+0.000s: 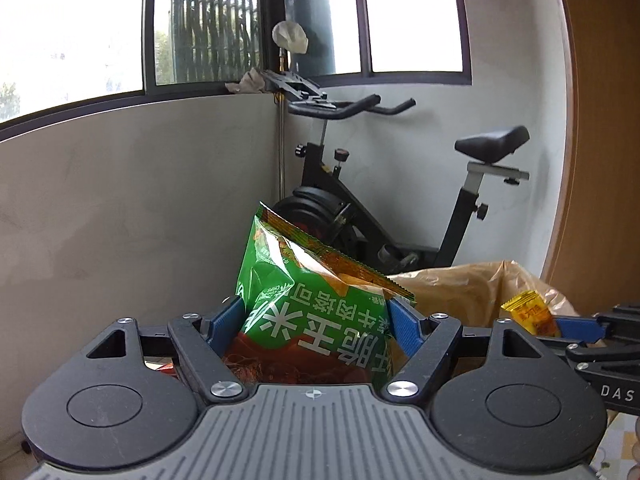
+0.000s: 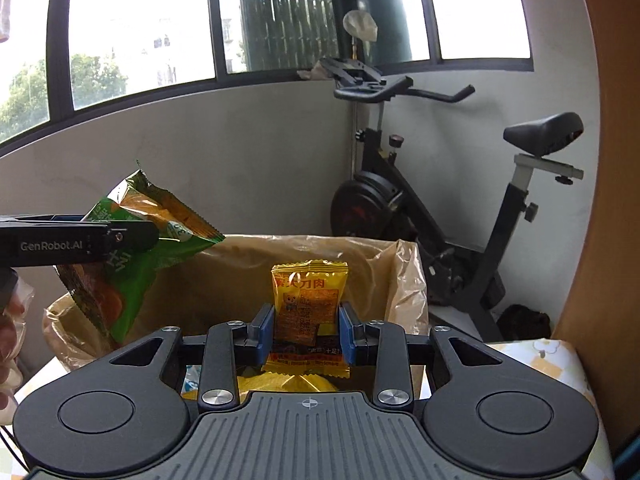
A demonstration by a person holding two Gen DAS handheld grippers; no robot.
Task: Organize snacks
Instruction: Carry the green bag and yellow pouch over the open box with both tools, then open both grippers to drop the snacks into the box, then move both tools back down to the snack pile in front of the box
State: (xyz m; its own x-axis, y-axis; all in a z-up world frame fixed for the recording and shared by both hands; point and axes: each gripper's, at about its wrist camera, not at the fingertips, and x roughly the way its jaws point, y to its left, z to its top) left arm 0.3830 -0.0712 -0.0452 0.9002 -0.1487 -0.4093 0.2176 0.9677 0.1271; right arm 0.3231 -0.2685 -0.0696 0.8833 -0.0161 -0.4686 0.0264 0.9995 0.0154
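Observation:
A puffy green chip bag (image 1: 304, 304) with white characters sits upright between the blue pads of my left gripper (image 1: 316, 316), which is shut on it. The same green bag (image 2: 132, 264) hangs at the left of the right wrist view, held in the air by the left gripper (image 2: 132, 236). My right gripper (image 2: 307, 332) is shut on a small yellow snack packet (image 2: 310, 312), held upright in front of an open bin lined with a tan plastic bag (image 2: 384, 276). From the left wrist view, the yellow packet (image 1: 528, 312) and the right gripper (image 1: 560, 328) show at the far right.
The tan bin liner (image 1: 460, 288) stands just beyond both grippers. A black exercise bike (image 2: 460, 216) fills the corner behind it, under dark-framed windows. A wooden panel (image 2: 616, 160) rises on the right. A patterned tabletop (image 2: 560, 364) lies below right. A hand (image 2: 8, 340) shows at the left edge.

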